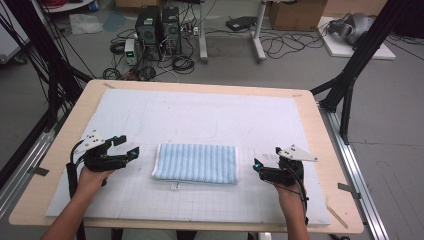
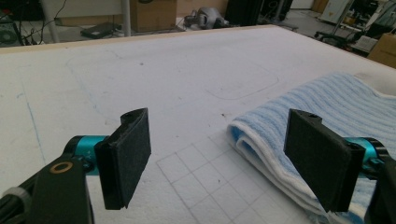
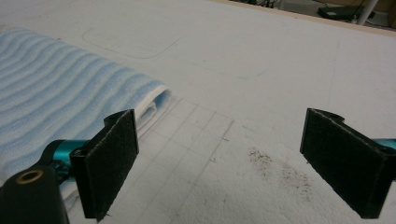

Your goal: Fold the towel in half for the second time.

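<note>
Folded blue striped towel [image 1: 195, 163] flat on the white gridded mat [image 1: 210, 115], between both grippers, left gripper [image 1: 127, 148] just beside its left edge, jaws wide apart and empty, right gripper [image 1: 259, 164] near its right edge, likewise spread, seemingly touching nothing.

One folded blue-and-white striped terry towel [image 1: 195, 163], one white gridded foam mat [image 1: 210, 115], one pale wooden table [image 1: 90, 90], two black computer towers [image 1: 159, 27], one cardboard box [image 1: 296, 14].

Blue-and-white striped towel [image 1: 195, 163], folded into a flat rectangle, lying on the white mat [image 1: 210, 115], mid-table
</note>
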{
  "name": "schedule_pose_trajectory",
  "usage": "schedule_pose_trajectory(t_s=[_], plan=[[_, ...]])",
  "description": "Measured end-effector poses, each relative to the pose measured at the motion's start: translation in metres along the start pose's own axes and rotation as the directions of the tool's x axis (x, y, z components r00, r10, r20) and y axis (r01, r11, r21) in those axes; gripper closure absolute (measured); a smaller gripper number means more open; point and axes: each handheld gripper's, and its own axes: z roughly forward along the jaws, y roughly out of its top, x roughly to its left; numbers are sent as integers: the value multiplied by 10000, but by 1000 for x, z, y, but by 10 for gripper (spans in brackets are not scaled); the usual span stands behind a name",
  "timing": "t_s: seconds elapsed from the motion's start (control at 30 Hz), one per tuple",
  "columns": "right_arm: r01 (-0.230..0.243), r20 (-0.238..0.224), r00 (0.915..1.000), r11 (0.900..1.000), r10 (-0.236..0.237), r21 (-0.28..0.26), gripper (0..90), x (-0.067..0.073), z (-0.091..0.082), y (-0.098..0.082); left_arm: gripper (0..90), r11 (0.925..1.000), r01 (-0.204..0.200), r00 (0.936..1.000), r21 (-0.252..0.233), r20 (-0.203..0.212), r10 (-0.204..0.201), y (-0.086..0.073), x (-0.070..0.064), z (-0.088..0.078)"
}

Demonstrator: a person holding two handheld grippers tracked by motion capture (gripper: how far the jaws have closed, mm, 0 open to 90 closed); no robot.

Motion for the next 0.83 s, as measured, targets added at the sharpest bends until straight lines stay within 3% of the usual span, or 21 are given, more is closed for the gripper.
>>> schedule_pose_trajectory(t_s=[0.83], plan=[[-114, 216, 9997, 9999, 114, 24, 105, -7, -2, -3, 236, 9999, -9, 10000, 117, -20, 9, -3, 0, 4]])
